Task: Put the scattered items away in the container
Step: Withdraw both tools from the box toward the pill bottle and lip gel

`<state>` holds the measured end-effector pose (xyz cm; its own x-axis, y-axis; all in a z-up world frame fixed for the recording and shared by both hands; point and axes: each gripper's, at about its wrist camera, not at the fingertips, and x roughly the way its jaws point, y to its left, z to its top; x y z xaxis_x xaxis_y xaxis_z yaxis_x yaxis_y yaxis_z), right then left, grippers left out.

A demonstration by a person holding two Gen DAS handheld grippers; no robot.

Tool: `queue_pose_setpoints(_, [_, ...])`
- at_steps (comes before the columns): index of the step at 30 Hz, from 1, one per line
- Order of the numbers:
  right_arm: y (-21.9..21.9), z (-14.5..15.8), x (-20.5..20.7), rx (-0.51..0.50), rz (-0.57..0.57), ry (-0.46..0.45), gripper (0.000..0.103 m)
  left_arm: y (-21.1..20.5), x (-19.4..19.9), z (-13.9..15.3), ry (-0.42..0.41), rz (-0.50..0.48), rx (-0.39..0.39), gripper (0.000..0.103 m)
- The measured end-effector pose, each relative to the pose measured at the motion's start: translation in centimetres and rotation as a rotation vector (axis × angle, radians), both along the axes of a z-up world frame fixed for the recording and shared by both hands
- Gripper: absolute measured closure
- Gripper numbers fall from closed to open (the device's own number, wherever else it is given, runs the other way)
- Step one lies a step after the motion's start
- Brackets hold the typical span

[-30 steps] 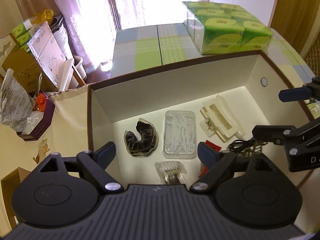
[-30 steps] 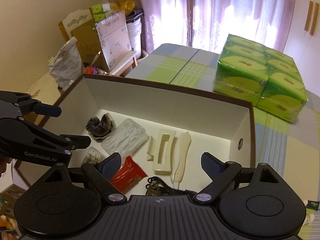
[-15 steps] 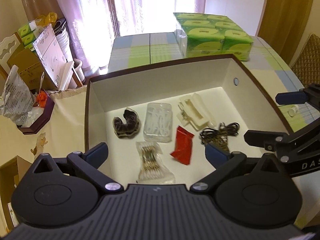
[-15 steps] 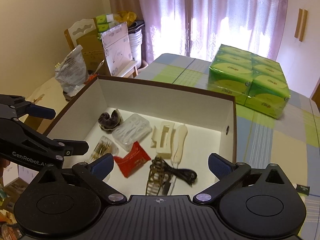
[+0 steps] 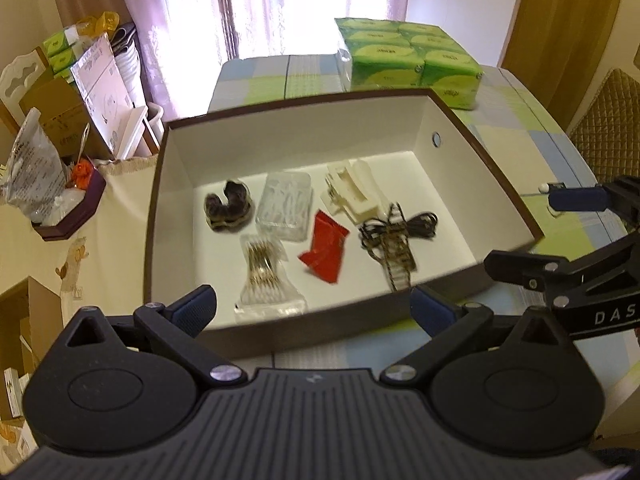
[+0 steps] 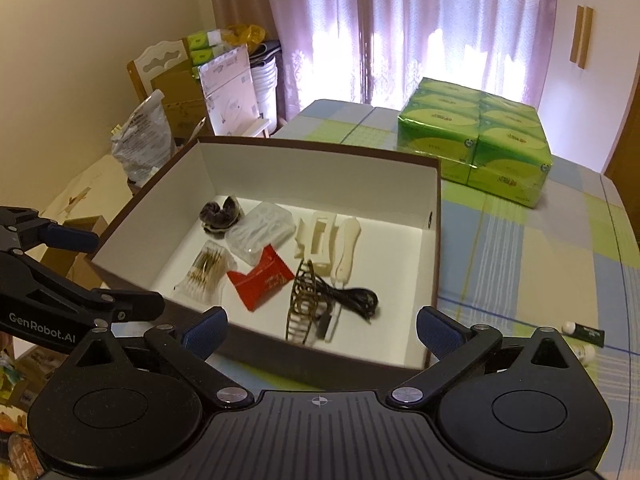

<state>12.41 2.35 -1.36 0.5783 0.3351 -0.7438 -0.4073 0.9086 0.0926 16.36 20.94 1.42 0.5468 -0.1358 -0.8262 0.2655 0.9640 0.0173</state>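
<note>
In the box [image 5: 500,184], blurred items; both grippers' fingers [image 5: 192,310] spread apart, empty

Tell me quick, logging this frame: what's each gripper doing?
Left gripper: open, holding nothing.
Right gripper: open, holding nothing.

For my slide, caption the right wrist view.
Open right gripper above box holding red packet, cable and clips.
</note>
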Motion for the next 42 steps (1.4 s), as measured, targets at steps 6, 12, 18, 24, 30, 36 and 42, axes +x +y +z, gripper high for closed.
queue_pose_setpoints(6, [-1.4, -0.3, -1.6, -0.002, 0.007, 0.015, 0.000, -1.5, -1.7, -0.6, 0.028, -0.007, 0.004, 0.001])
queue_pose_setpoints(12, [-2.6, -0.6, -3.0, 0.003, 0.024, 0.030, 0.000, -2.9, -3.1, -0.9, 0.037, 0.000, 0.018, 0.001])
queue_pose_setpoints(18, [-3.8, -0.6, -4.0, 0.007, 0.044, 0.034, 0.000, -4.1, -4.2, -0.8, 0.038, 0.016, 0.022, 0.001])
queue_pose_setpoints(24, [-5.1, -1.0, -5.1, 0.008, 0.074, 0.045, 0.000, -5.6, -5.4, -1.0, 0.049, 0.036, 0.026, 0.001])
queue_pose_setpoints(30, [-7.1, -1.1, -5.8, 0.007, 0.085, 0.048, 0.000, -7.5, -6.3, -1.4, 0.062, 0.054, 0.022, 0.001])
queue_pose_setpoints(36, [-9.3, -1.4, -6.2, 0.010, 0.077, 0.059, 0.000, -9.4, -6.9, -1.8, 0.072, 0.063, 0.022, 0.001])
queue_pose_setpoints(42, [-12.3, -1.7, -6.3, 0.012, 0.041, 0.072, 0.000, -11.9, -6.9, -2.2, 0.082, 0.044, 0.023, 0.001])
